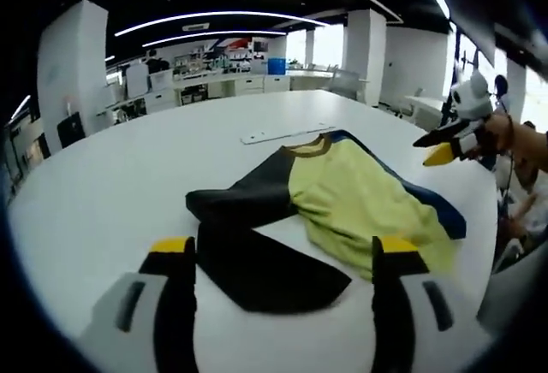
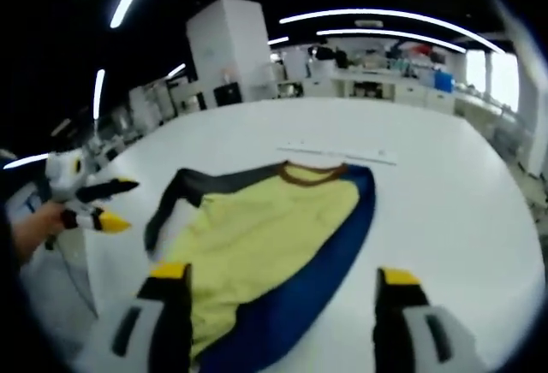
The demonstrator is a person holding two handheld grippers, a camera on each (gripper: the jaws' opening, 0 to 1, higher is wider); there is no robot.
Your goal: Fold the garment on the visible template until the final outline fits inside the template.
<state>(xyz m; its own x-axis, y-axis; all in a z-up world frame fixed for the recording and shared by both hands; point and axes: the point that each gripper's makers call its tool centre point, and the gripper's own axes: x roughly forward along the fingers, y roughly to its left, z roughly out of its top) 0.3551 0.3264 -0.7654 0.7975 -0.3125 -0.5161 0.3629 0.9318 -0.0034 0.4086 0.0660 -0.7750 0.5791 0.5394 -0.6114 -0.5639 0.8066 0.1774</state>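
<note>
Yellow-tipped left gripper is hovering released, jaws wide apart, over the near black sleeve of the garment, not touching it. Right gripper is also hanging released, jaws spread just above the garment's yellow body and blue edge. Garment is lying crumpled on the white table, brown collar pointing away. Beyond the collar, a thin white strip is lying flat on the table. Office desks are sitting far behind.

Opposite table sides — both views share garment.
</note>
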